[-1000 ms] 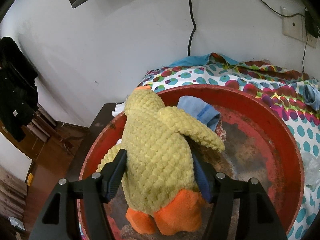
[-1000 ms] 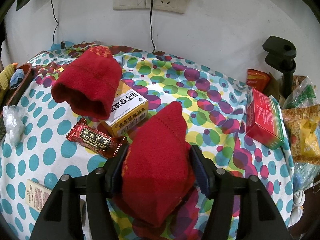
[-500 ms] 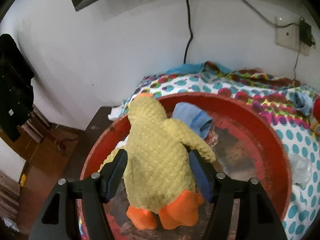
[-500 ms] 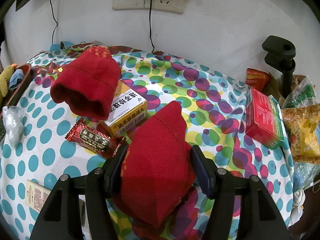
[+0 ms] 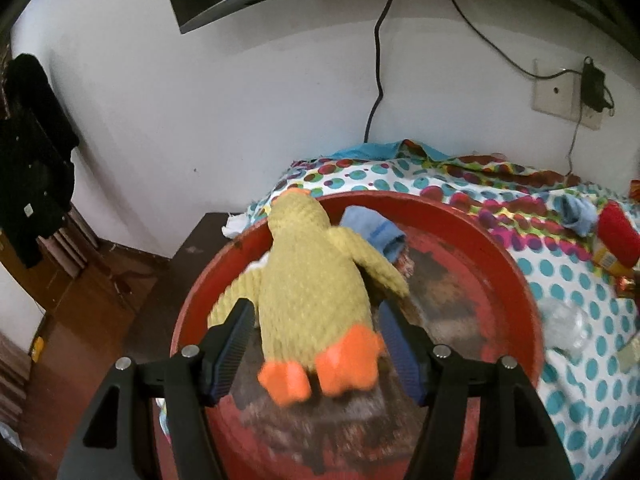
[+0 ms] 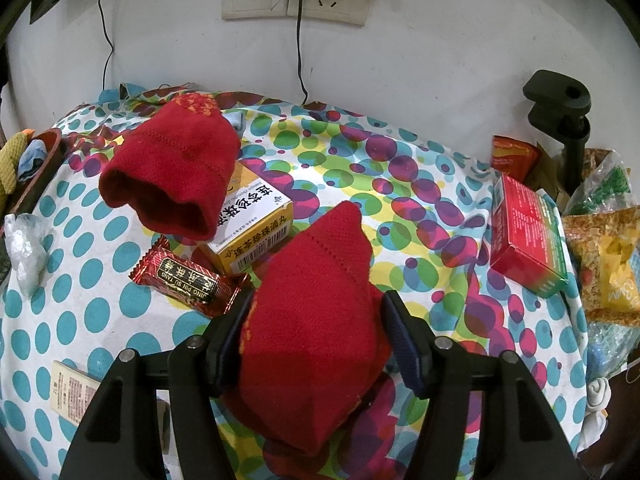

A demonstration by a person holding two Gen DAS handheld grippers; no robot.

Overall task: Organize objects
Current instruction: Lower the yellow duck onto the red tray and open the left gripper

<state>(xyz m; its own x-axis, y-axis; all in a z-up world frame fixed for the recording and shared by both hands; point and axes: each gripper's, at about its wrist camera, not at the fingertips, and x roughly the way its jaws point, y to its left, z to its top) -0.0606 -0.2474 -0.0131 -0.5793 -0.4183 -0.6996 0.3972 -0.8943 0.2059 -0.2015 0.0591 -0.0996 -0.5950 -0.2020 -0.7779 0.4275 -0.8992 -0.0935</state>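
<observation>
Cloth (image 6: 120, 300) with bright dots covers the whole table and carries most of what is left to sort. At its left end sits the round red basin (image 5: 516, 280), which already holds the yellow plush duck (image 5: 312, 292) lying on its front, orange feet toward the camera, and a folded blue cloth (image 5: 374, 232) beside the duck's head. The left gripper (image 5: 314, 354) frames the duck's lower body with its jaws spread; a small gap shows at each pad, so it appears to have no hold on the toy, though motion blur makes this uncertain. Out on the table, the right gripper (image 6: 316, 338) has its jaws around a red sock (image 6: 316, 320); the left pad touches the fabric, while the right one appears just clear, so I cannot tell whether it grips. A second red sock (image 6: 176, 176) lies draped over a yellow medicine box (image 6: 256, 236). A red box (image 6: 528, 236), a red foil snack bar (image 6: 188, 280) and snack bags (image 6: 600, 272) lie scattered, so I judge the sorting barely begun.
</observation>
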